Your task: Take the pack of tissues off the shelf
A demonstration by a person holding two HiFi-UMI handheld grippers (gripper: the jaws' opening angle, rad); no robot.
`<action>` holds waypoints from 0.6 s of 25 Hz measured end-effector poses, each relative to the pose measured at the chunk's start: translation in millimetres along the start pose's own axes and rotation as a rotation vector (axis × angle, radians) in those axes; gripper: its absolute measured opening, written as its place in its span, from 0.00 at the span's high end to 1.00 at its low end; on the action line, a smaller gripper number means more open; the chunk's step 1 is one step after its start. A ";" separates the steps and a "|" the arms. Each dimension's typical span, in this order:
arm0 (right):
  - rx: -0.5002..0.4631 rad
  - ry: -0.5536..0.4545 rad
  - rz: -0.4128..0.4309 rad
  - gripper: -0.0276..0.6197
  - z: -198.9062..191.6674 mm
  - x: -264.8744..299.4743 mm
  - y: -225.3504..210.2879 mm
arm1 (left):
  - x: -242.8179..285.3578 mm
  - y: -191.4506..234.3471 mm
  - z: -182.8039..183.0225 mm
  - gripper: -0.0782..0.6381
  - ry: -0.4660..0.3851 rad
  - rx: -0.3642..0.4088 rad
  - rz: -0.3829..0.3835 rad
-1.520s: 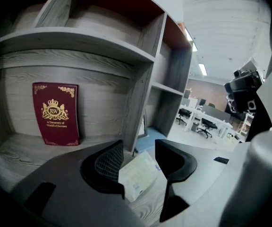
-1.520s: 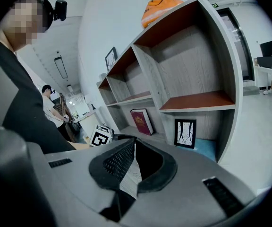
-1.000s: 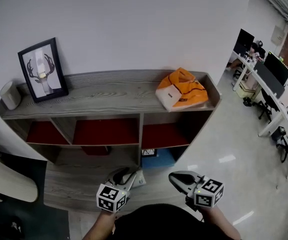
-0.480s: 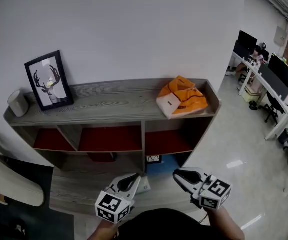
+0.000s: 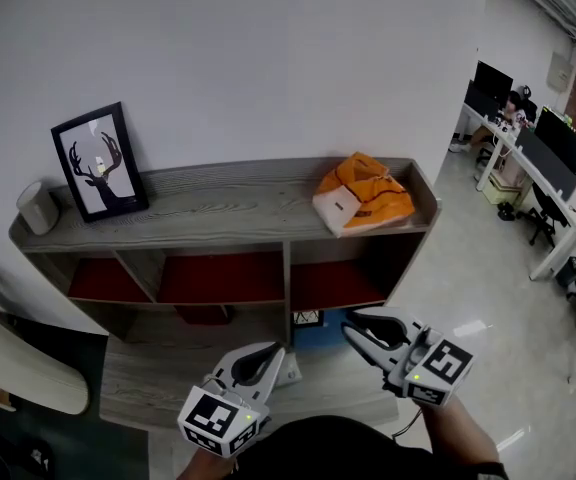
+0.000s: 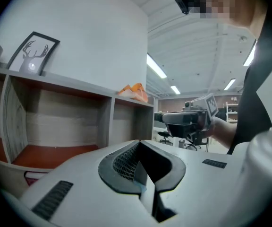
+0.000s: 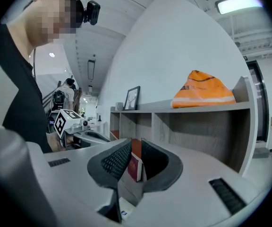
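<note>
Low in the shelf (image 5: 218,203), head view alone shows a blue box (image 5: 318,334); left tool (image 5: 268,358) and right tool (image 5: 356,326) sit closed, empty.

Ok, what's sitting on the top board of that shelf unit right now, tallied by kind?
orange pack of tissues: 1
framed deer picture: 1
white cylindrical pot: 1
Total: 3

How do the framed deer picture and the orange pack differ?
The framed deer picture stands upright at the left end; the orange pack lies slumped at the right end. The picture is flat, black-framed; the pack soft, bulging. Both sit on the shelf top.
</note>
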State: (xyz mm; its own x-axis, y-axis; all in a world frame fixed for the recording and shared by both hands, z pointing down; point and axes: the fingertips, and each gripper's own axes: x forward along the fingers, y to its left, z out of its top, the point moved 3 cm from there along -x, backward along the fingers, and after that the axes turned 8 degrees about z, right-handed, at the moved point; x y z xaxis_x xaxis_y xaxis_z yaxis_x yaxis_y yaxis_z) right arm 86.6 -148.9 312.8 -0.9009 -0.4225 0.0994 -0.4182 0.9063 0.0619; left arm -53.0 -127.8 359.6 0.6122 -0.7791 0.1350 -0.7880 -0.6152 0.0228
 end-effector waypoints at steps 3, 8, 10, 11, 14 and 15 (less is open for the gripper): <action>-0.044 0.011 -0.008 0.92 11.3 3.1 -6.1 | -1.3 -0.7 7.6 0.87 -0.016 0.014 -0.001; -0.189 0.025 -0.039 0.90 43.8 4.4 -16.7 | -0.9 -1.2 2.3 0.87 -0.001 0.006 -0.010; -0.253 0.048 -0.044 0.87 54.2 6.6 -20.4 | -0.1 -2.0 1.0 0.87 0.002 0.002 -0.015; -0.275 0.059 -0.046 0.85 58.9 8.2 -22.2 | 0.4 -2.7 0.7 0.87 0.003 0.003 -0.019; -0.326 0.087 -0.058 0.78 70.8 14.1 -28.3 | 2.6 -4.2 -0.1 0.87 0.005 0.008 -0.029; -0.348 0.100 -0.065 0.77 74.0 16.0 -30.8 | 3.2 -4.4 -0.7 0.87 0.005 0.009 -0.032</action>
State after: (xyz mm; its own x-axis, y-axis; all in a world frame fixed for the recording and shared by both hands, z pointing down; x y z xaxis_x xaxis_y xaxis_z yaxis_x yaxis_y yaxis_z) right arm 76.5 -182.6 239.0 -0.8507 -0.4942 0.1793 -0.3946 0.8256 0.4033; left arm -47.6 -127.5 360.6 0.6363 -0.7587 0.1394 -0.7677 -0.6405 0.0184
